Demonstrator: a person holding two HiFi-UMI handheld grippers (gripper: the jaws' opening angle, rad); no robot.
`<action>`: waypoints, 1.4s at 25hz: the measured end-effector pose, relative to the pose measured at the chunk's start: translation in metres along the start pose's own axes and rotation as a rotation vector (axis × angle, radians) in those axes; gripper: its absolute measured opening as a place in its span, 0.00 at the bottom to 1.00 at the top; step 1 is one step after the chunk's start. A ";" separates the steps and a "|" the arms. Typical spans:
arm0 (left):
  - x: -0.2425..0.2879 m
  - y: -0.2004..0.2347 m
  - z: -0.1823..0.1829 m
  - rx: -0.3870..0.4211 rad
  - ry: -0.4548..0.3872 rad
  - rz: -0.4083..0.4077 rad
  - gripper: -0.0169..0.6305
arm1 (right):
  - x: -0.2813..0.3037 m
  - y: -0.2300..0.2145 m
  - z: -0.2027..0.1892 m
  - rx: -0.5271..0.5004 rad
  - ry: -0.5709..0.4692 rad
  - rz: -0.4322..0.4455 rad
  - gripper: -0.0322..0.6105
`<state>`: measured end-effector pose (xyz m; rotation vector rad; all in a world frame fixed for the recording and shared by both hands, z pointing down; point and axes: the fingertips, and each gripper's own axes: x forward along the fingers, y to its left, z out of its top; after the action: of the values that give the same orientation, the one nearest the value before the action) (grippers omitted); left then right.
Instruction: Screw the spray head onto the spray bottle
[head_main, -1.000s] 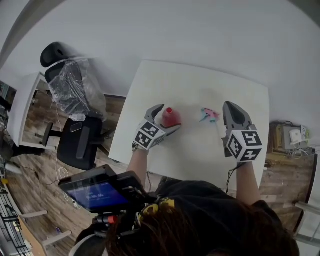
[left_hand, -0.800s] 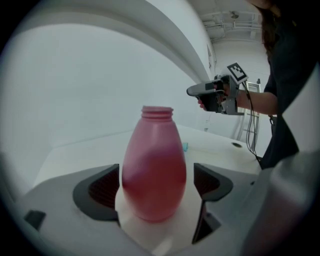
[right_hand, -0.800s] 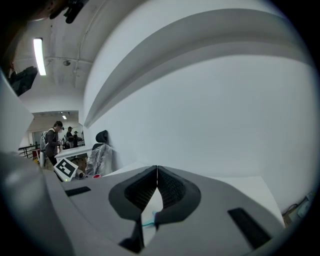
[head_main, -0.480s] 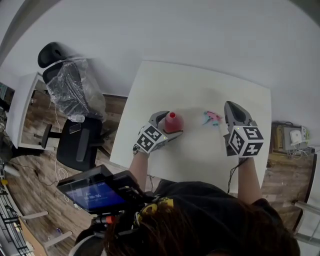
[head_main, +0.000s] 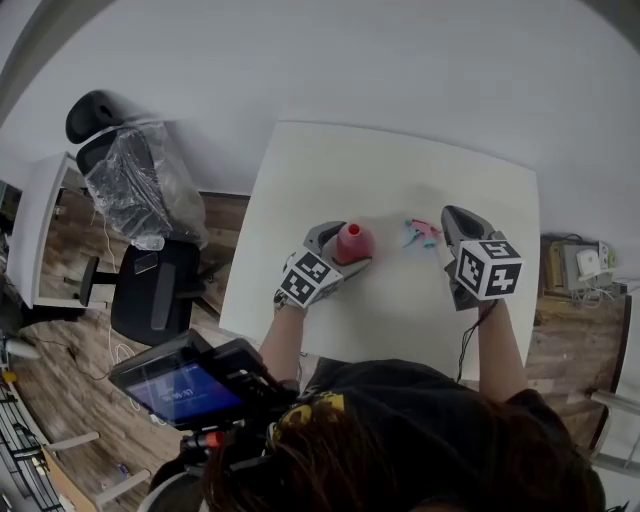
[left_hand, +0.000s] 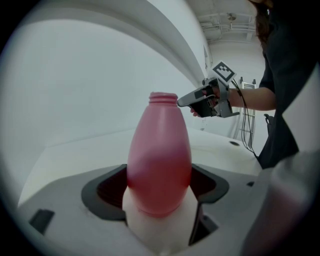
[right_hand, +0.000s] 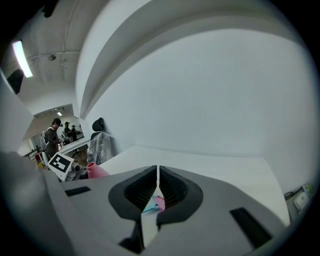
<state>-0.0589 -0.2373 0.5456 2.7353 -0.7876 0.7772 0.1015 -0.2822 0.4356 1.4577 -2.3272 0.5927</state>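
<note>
Head view. The pink bottle (left_hand: 159, 150) stands upright, neck open, near the middle of the white table (head_main: 400, 165). It stands between the jaws of the left gripper (head_main: 347, 247), which have just been closing and now meet its sides. The pink and turquoise spray head (head_main: 420, 232) lies on the table just beyond the tip of the right gripper (head_main: 452, 215), whose jaws are pressed together and hold nothing. Each gripper's cube (head_main: 490, 268) bears black-and-white square markers.
</note>
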 end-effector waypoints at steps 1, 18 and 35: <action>0.002 -0.002 0.002 0.004 -0.001 -0.003 0.62 | 0.003 0.000 -0.007 0.023 0.041 0.015 0.06; 0.008 -0.009 0.003 -0.007 -0.042 -0.029 0.62 | 0.047 -0.017 -0.121 0.359 0.803 0.016 0.25; 0.014 -0.008 0.004 -0.022 -0.047 -0.019 0.62 | 0.068 -0.024 -0.139 0.280 0.857 -0.018 0.25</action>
<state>-0.0426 -0.2379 0.5495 2.7469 -0.7736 0.6990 0.1022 -0.2728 0.5915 1.0127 -1.5899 1.2746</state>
